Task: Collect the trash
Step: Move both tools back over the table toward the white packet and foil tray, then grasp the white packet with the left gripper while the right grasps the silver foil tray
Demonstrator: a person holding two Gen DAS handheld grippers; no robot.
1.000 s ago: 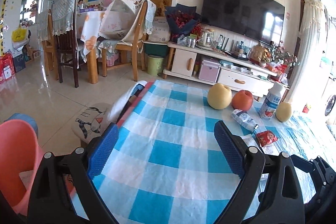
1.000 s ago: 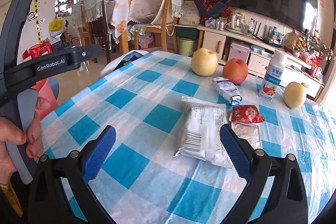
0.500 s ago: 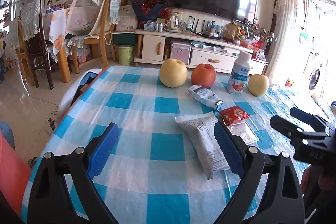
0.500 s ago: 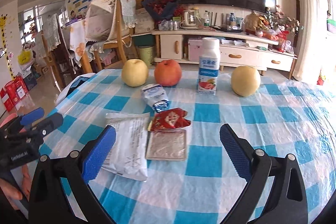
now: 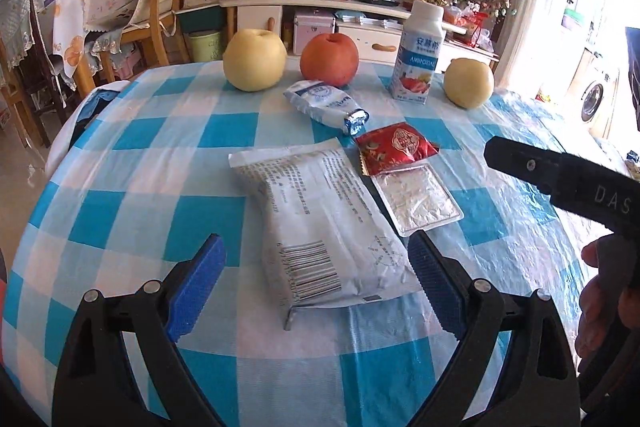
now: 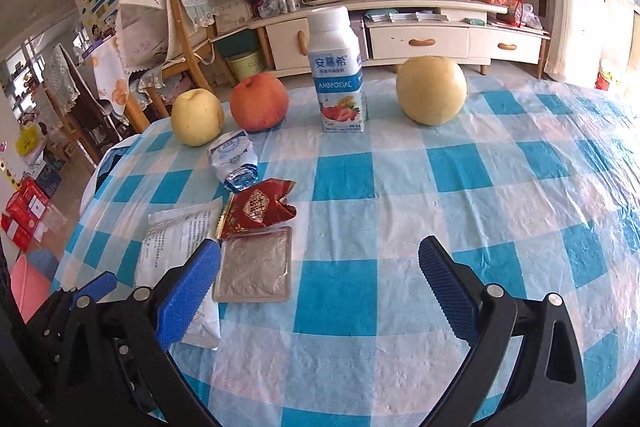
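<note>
The left gripper hovers low over the checked tablecloth with its blue-padded fingers spread wide and empty; the near end of a large white wrapper lies between them in the lower middle of the left view. Just right of that wrapper sit a clear flat packet and, touching its far edge, a torn red wrapper. Farther back lies a crumpled white-and-blue pouch.

Across the upper middle stand a yellow pear, a red apple, a yogurt bottle and a second pear.

The right gripper is also spread wide and holds nothing, above bare cloth in the lower middle of its view. Its left pad overlaps the white wrapper and sits just beside the clear packet. The red wrapper and pouch lie above these, left of centre. In the left view a hand grips the right tool's black handle at the right edge.
</note>
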